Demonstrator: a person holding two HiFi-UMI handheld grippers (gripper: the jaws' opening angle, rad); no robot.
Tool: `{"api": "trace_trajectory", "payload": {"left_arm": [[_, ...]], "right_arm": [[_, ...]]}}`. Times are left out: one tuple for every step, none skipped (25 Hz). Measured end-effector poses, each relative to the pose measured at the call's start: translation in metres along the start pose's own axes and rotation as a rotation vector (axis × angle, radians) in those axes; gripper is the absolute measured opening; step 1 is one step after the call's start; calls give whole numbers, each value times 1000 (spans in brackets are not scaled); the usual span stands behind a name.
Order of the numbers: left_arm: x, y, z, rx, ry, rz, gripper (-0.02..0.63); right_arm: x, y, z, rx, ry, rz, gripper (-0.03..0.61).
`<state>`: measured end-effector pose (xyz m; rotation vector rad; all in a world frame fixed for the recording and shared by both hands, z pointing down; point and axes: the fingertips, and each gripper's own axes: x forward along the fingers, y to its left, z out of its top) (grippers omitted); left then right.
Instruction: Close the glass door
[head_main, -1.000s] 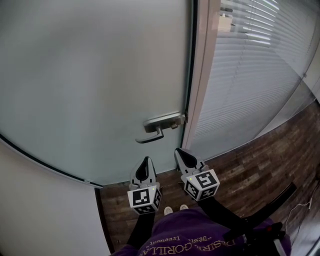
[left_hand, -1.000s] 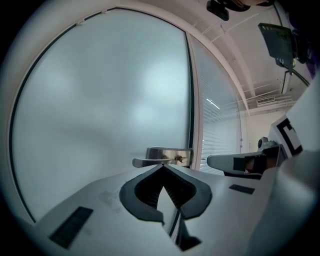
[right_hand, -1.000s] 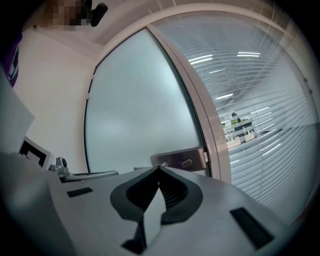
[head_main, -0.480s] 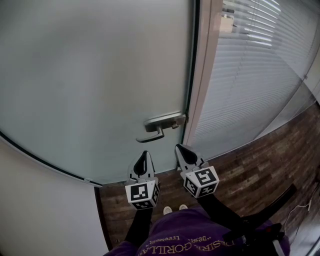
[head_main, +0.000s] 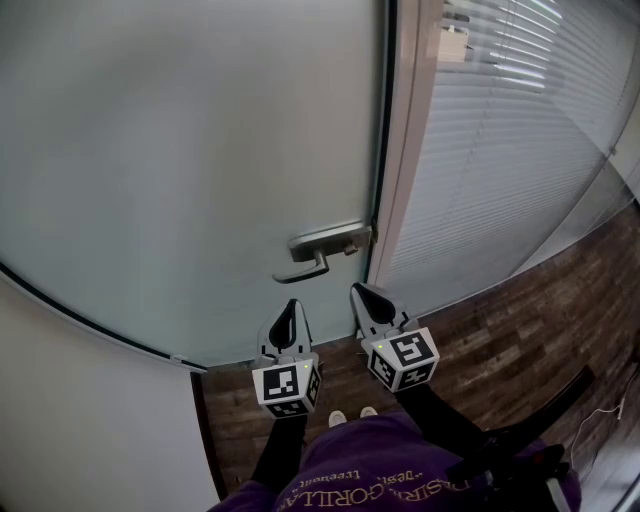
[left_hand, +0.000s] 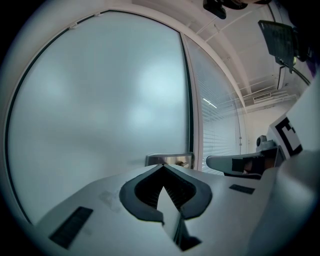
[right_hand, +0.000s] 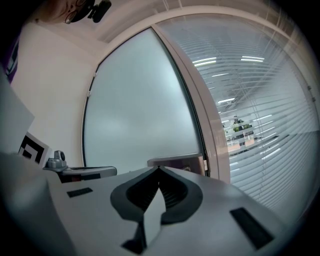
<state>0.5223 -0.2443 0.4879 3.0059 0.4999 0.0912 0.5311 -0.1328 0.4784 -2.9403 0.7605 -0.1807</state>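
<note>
Dark wood floor (head_main: 520, 330) — frosted glass door (head_main: 200, 170), lever handle (head_main: 310, 265) beside frame (head_main: 405, 150)

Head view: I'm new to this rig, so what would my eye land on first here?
The big frosted pale glass door fills the upper left, its silver metal lever handle at its right edge. Below the handle, the left claw and right claw sit side by side, both shut and empty. White slatted blinds fill the right.
</note>
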Motion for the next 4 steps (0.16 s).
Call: {"api": "trace_trajectory", "payload": {"left_arm": [[0, 0, 0, 0, 0, 0, 0], [0, 0, -1, 0, 1, 1, 0], [0, 0, -1, 1, 2, 2, 0], [0, 1, -1, 2, 4, 3, 0]], "right_arm": [[0, 0, 0, -1, -1, 1, -3], [1, 0, 0, -2, -1, 0, -3], [1, -1, 0, -3, -1, 0, -3], [1, -1, -1, -5, -1, -1, -3]]}}
